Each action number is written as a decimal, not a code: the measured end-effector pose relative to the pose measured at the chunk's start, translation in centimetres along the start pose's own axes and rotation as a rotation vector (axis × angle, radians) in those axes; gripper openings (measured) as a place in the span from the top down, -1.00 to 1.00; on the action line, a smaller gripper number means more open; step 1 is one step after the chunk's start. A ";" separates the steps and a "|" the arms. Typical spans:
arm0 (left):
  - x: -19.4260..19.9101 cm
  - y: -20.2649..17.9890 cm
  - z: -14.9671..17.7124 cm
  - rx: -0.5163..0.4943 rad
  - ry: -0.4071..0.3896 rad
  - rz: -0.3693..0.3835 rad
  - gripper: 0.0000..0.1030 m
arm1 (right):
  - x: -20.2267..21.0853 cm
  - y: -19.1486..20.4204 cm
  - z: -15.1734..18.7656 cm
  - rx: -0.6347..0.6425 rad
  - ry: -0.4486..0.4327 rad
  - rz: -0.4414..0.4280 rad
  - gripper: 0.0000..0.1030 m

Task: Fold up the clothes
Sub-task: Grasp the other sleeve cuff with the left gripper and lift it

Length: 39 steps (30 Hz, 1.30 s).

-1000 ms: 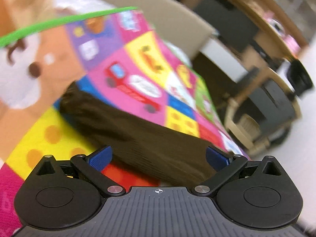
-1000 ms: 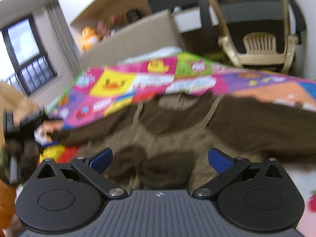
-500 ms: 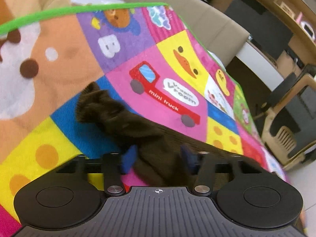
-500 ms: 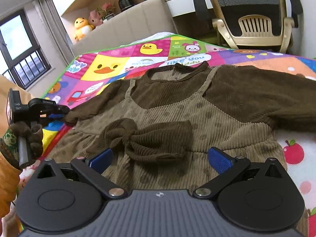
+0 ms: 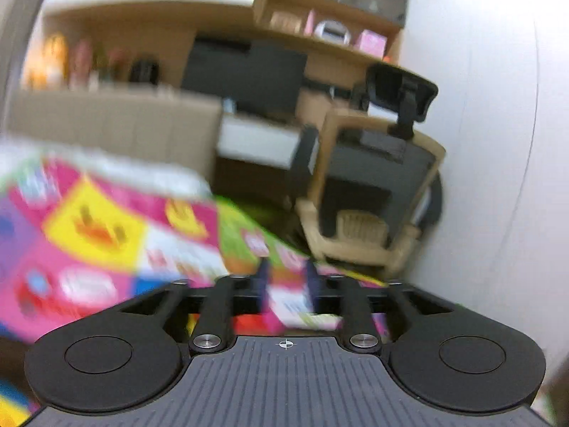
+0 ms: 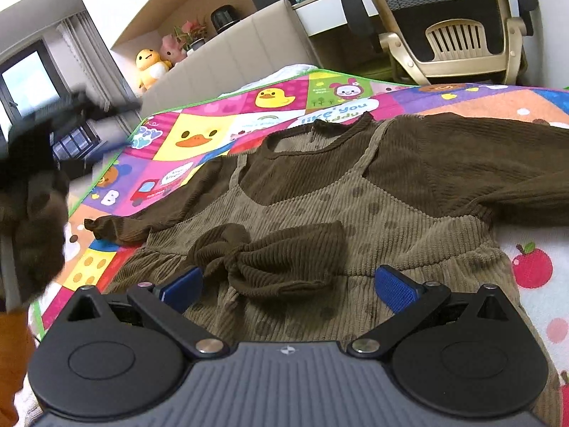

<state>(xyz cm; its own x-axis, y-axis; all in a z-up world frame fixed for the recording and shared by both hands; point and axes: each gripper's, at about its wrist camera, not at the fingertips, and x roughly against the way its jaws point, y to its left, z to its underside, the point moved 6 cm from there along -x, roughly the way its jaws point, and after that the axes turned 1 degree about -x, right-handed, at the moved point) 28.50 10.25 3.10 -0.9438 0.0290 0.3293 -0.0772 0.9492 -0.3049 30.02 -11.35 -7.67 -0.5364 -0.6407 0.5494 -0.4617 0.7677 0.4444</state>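
A brown corduroy dress point(image 6: 355, 213) with dark brown sleeves and a dark bow point(image 6: 277, 252) lies flat on the colourful play mat point(image 6: 220, 124). Its left sleeve point(image 6: 142, 224) rests on the mat, cuff pointing left. My right gripper point(image 6: 288, 284) is open and empty, low over the skirt just in front of the bow. My left gripper point(image 5: 286, 284) has its jaws nearly together with nothing between them, raised above the mat point(image 5: 89, 231) in a blurred view. It shows as a dark blur at the left of the right wrist view point(image 6: 71, 110).
A beige and black office chair point(image 6: 455, 25) stands beyond the mat's far edge; it also shows in the left wrist view point(image 5: 373, 185). A padded headboard point(image 6: 231, 57) with plush toys point(image 6: 151, 67) runs along the back left. A gloved hand point(image 6: 32, 220) is at the left.
My left gripper closed on the left sleeve, then let it go and lifted away fast, swinging up toward the room. The sleeve now lies on the mat. My right gripper barely moved.
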 end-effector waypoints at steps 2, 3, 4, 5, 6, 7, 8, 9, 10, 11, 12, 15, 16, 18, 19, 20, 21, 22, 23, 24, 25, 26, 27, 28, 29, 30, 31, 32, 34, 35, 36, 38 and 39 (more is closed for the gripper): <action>0.4 2.5 1.6 0.141 0.059 -0.040 -0.34 | 0.0 0.1 0.0 0.005 0.000 0.004 -1.00; 0.9 4.2 2.2 0.173 0.059 -0.097 -0.37 | 0.0 0.1 0.0 0.007 0.000 0.006 -1.00; 1.4 5.9 2.8 0.196 0.054 -0.165 -0.42 | 0.0 0.1 0.0 0.010 0.000 0.008 -1.00; 2.1 7.9 3.4 0.224 0.046 -0.246 -0.54 | 0.0 0.2 0.0 0.011 0.000 0.009 -1.00; 2.7 9.9 4.0 0.273 0.050 -0.322 -0.61 | 0.0 0.2 0.0 0.013 0.000 0.011 -1.00; 3.2 11.8 4.5 0.330 0.059 -0.394 -0.62 | 0.0 0.2 0.0 0.015 0.000 0.013 -1.00; 3.6 13.8 5.1 0.397 0.068 -0.457 -0.64 | 0.0 0.3 0.0 0.015 0.000 0.013 -1.00; 3.6 15.3 5.3 0.428 0.074 -0.500 -0.68 | -0.1 0.2 0.1 0.015 0.000 0.012 -1.00; 3.5 16.5 5.4 0.443 0.079 -0.535 -0.70 | 0.0 0.2 0.1 0.015 0.000 0.012 -1.00; 3.1 17.3 5.5 0.437 0.088 -0.562 -0.70 | 0.0 0.1 0.1 0.015 0.000 0.012 -1.00; 2.6 18.0 5.6 0.423 0.099 -0.586 -0.64 | 0.0 0.2 0.1 0.016 0.000 0.013 -1.00; 0.5 18.7 6.0 0.350 0.145 -0.593 0.42 | -0.1 0.3 0.1 0.025 0.006 0.017 -1.00; 0.0 18.4 5.9 0.309 0.145 -0.596 0.63 | -0.1 0.3 0.1 0.029 0.010 0.017 -1.00; -0.6 17.0 5.1 0.219 0.116 -0.599 0.81 | -0.2 0.4 0.1 0.039 0.018 0.019 -1.00; -0.5 15.6 4.0 0.152 0.078 -0.590 0.82 | -0.2 0.4 0.1 0.044 0.020 0.020 -1.00; -0.3 13.6 2.9 0.076 0.031 -0.556 0.82 | -0.2 0.4 0.1 0.046 0.021 0.021 -1.00; -0.1 11.4 1.7 0.000 -0.017 -0.513 0.82 | -0.2 0.3 0.1 0.044 0.020 0.020 -1.00; 0.1 9.1 0.5 -0.076 -0.066 -0.468 0.82 | -0.2 0.3 0.1 0.040 0.019 0.016 -1.00; 0.5 6.3 -0.5 -0.139 -0.110 -0.404 0.82 | -0.2 0.2 0.1 0.036 0.018 0.013 -1.00; 0.8 3.9 -1.0 -0.176 -0.135 -0.333 0.82 | -0.1 0.2 0.1 0.033 0.017 0.010 -1.00; 1.1 1.7 -1.3 -0.204 -0.152 -0.263 0.82 | -0.1 0.1 0.1 0.029 0.015 0.007 -1.00; 1.1 -0.4 -1.1 -0.226 -0.149 -0.183 0.82 | -0.1 0.1 0.0 0.024 0.014 0.004 -1.00; 1.1 -2.4 -0.6 -0.244 -0.138 -0.098 0.82 | -0.1 0.0 0.0 0.019 0.012 0.001 -1.00; 0.9 -4.2 0.2 -0.277 -0.114 -0.027 0.80 | -0.1 0.0 0.0 0.015 0.011 -0.002 -1.00; 0.5 -5.8 1.5 -0.322 -0.078 0.034 0.69 | -0.1 -0.1 -0.1 0.010 0.009 -0.005 -1.00; 0.0 -7.0 3.1 -0.368 -0.036 0.093 0.60 | 0.0 -0.1 0.0 0.010 0.010 -0.006 -1.00; -0.2 -7.5 4.5 -0.393 0.006 0.128 0.52 | 0.0 0.0 0.0 0.013 0.011 -0.004 -1.00; -0.4 -7.8 5.7 -0.411 0.047 0.155 0.20 | 0.0 0.0 0.0 0.018 0.014 0.000 -1.00; -0.5 -7.8 7.7 -0.428 0.114 0.192 -0.25 | -0.1 0.2 0.0 0.032 0.021 0.009 -1.00; -0.4 -7.4 8.2 -0.420 0.134 0.196 -0.39 | -0.2 0.3 0.0 0.040 0.024 0.015 -1.00; -0.2 -6.9 8.6 -0.412 0.151 0.194 -0.57 | -0.2 0.5 0.0 0.046 0.029 0.021 -1.00; 0.2 -5.5 9.0 -0.404 0.182 0.185 -0.77 | -0.4 0.7 0.0 0.061 0.048 0.035 -1.00; 0.5 -4.8 9.3 -0.401 0.197 0.179 -0.82 | -0.3 1.0 -0.3 0.070 0.071 0.047 -1.00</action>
<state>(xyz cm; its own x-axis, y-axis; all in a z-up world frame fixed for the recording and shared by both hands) 25.47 2.84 -3.56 -0.8491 0.2254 0.4777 0.2480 0.9686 -0.0163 29.95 -10.39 -7.21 -0.5085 -0.5998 0.6178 -0.4868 0.7921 0.3683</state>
